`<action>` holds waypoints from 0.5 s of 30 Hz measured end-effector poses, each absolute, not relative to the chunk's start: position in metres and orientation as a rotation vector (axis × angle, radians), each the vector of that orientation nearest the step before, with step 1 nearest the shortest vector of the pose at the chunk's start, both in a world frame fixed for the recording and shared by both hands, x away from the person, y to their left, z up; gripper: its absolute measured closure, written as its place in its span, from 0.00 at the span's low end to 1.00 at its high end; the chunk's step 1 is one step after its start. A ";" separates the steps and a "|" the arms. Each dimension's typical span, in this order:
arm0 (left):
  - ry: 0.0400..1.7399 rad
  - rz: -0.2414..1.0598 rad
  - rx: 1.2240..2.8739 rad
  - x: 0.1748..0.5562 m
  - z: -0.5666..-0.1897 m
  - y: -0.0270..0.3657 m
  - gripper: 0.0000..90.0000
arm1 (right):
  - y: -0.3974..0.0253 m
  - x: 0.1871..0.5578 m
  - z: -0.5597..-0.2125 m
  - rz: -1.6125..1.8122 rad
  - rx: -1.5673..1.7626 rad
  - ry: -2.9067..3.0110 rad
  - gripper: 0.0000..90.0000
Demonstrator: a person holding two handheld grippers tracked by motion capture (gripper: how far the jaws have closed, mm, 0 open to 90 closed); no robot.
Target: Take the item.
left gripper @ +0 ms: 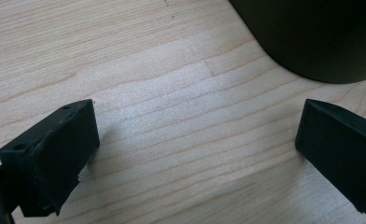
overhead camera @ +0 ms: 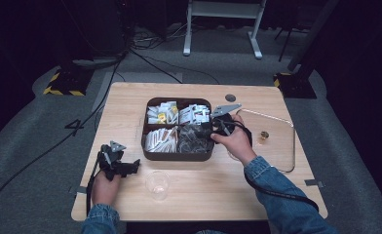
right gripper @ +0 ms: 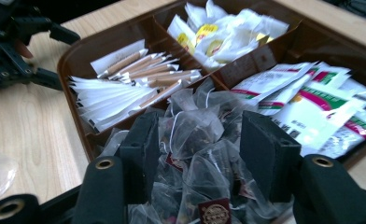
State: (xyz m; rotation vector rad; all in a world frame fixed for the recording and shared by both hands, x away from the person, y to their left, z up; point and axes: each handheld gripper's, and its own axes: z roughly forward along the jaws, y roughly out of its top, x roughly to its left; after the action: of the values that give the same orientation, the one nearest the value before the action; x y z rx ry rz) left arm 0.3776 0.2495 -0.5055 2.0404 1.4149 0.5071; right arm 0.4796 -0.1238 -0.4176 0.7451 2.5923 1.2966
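Note:
A brown four-compartment tray (overhead camera: 145, 139) sits mid-table. Its near-right compartment holds clear mesh tea bags (overhead camera: 191, 140). My right gripper (overhead camera: 204, 131) reaches into that compartment from the right. In the right gripper view its jaws (right gripper: 200, 149) stand open, with a tea bag (right gripper: 195, 123) bulging between the pads; the pads are not pressed together. My left gripper (overhead camera: 134, 166) rests near the table's front left, open, pointing at the tray. In the left gripper view it (left gripper: 195, 154) is spread wide over bare wood, the tray's dark corner (left gripper: 321, 37) just beyond.
Other compartments hold paper-wrapped sticks (right gripper: 125, 84), white and yellow packets (right gripper: 218, 32) and red-green sachets (right gripper: 307, 102). A clear plastic cup (overhead camera: 157, 184) stands near the front edge. A clear rectangular tray (overhead camera: 292, 141) with a small brown object (overhead camera: 264, 134) lies at the right.

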 end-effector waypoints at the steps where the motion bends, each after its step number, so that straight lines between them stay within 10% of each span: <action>1: 1.415 0.507 2.040 0.378 -0.506 0.249 0.00 | -0.120 0.480 -0.421 1.283 0.745 2.600 0.53; 15: 1.413 0.509 2.043 0.378 -0.505 0.250 0.00 | -0.085 0.485 -0.446 1.098 0.705 2.684 0.72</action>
State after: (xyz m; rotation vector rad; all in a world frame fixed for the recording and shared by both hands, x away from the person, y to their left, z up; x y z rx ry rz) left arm 0.3785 0.2497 -0.5054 2.0426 1.4130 0.5094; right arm 0.4853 -0.0852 -0.4464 0.7049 2.6837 1.0980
